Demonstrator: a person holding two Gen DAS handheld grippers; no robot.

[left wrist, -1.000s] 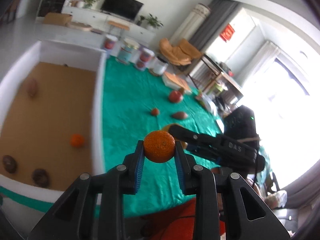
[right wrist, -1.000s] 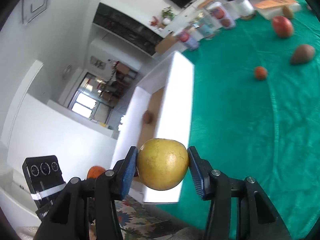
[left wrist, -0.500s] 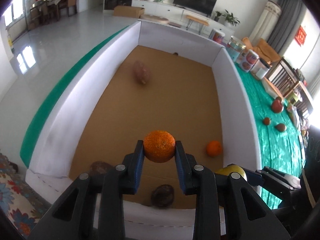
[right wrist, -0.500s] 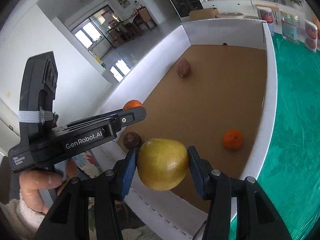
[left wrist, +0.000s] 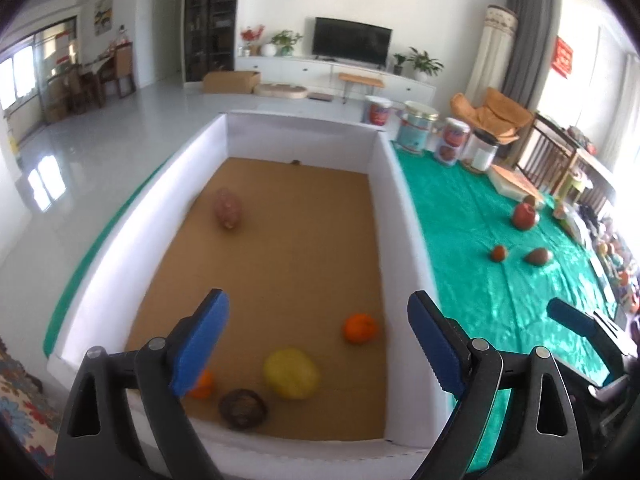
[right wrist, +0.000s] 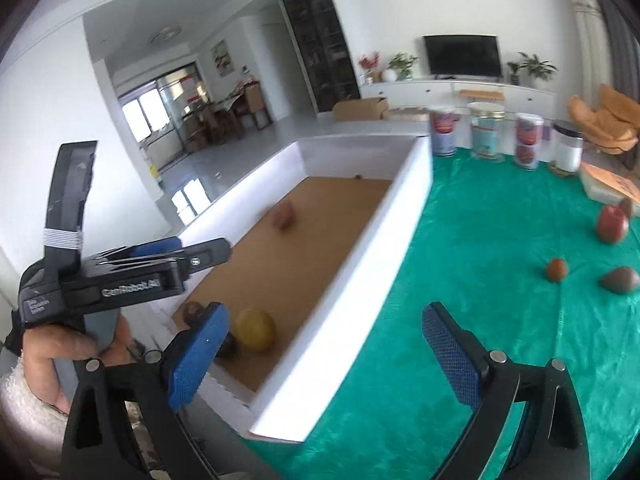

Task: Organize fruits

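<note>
Three fruits [right wrist: 611,224] wait on the green tabletop [right wrist: 480,240], rightward of our right gripper [right wrist: 324,354], the nearer one; both grippers' jaws are opening wide, nothing between them.

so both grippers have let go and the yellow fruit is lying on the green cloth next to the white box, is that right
Not quite. The yellow fruit lies inside the white box, on its brown floor, not on the green cloth; the left wrist view shows this. The left gripper and right gripper are indeed opening, with nothing between their jaws.
</note>
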